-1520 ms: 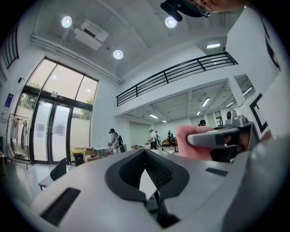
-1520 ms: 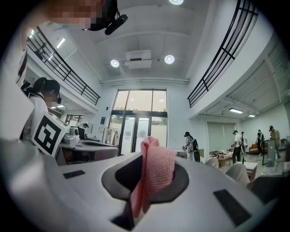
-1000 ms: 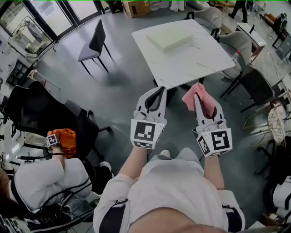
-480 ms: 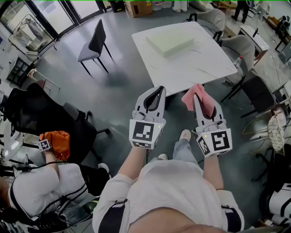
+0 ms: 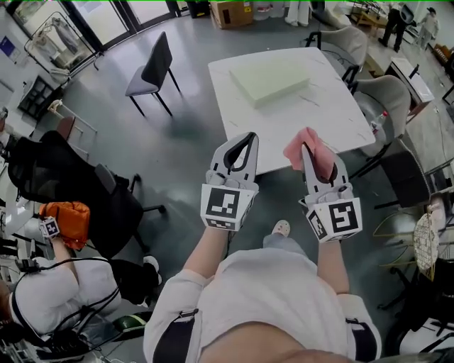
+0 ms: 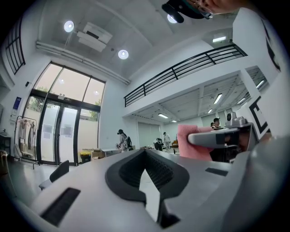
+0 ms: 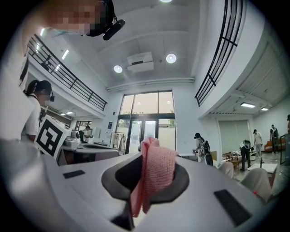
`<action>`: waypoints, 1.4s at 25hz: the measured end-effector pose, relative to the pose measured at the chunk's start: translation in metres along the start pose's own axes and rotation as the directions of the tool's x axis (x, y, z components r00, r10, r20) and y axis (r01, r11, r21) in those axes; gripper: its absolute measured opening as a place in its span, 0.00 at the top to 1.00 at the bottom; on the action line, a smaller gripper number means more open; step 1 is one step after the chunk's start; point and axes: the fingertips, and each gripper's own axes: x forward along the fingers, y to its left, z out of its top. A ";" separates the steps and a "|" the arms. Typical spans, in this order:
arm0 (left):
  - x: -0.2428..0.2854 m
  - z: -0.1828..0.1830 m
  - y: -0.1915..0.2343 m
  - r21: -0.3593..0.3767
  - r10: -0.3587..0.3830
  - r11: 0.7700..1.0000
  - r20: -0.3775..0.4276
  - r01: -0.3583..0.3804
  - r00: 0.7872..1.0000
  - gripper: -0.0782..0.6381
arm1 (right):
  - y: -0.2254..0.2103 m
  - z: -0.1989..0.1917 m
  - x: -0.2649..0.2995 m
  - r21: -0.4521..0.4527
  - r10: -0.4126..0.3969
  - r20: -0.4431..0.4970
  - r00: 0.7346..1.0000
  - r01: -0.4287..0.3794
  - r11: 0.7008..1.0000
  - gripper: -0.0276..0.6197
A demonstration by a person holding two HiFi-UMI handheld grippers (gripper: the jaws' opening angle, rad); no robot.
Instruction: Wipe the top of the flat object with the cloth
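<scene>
A pale green flat slab (image 5: 269, 76) lies on the white table (image 5: 312, 113) ahead of me. My right gripper (image 5: 312, 150) is shut on a pink cloth (image 5: 309, 150), which also shows pinched between the jaws in the right gripper view (image 7: 153, 174). My left gripper (image 5: 242, 145) is shut with nothing in it; its jaws meet in the left gripper view (image 6: 147, 181). Both grippers hang in the air over the near edge of the table, well short of the slab, and tilt upward.
A dark chair (image 5: 150, 67) stands left of the table, grey chairs (image 5: 376, 92) at its right. A seated person with an orange gripper (image 5: 65, 221) is at my lower left. A cardboard box (image 5: 234, 13) sits at the far end.
I have stepped closer: the table and slab have slid down and nearer in the head view. Both grippers keep their pose, the cloth still held in the right.
</scene>
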 end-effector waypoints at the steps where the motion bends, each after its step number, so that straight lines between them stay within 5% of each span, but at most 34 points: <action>1: 0.011 0.000 0.000 -0.001 0.008 1.000 0.001 -0.008 1.000 0.87 | -0.009 0.000 0.006 -0.001 0.010 0.001 1.000 -0.010 1.000 0.91; 12: 0.107 -0.004 -0.017 -0.020 0.082 0.996 0.013 -0.082 0.997 0.87 | -0.106 -0.018 0.046 0.011 0.085 0.005 0.996 -0.085 0.996 0.91; 20: 0.143 -0.024 -0.017 -0.021 0.120 0.993 -0.038 -0.120 0.992 0.87 | -0.138 -0.045 0.069 0.071 0.128 -0.018 0.992 -0.127 0.989 0.91; 26: 0.165 -0.046 0.009 -0.030 0.154 0.987 -0.082 -0.157 0.985 0.87 | -0.144 -0.066 0.106 0.103 0.169 -0.042 0.985 -0.164 0.981 0.91; 35: 0.209 -0.033 0.081 -0.027 0.196 0.980 -0.036 -0.197 0.980 0.87 | -0.151 -0.045 0.197 0.047 0.220 -0.019 0.975 -0.219 0.975 0.91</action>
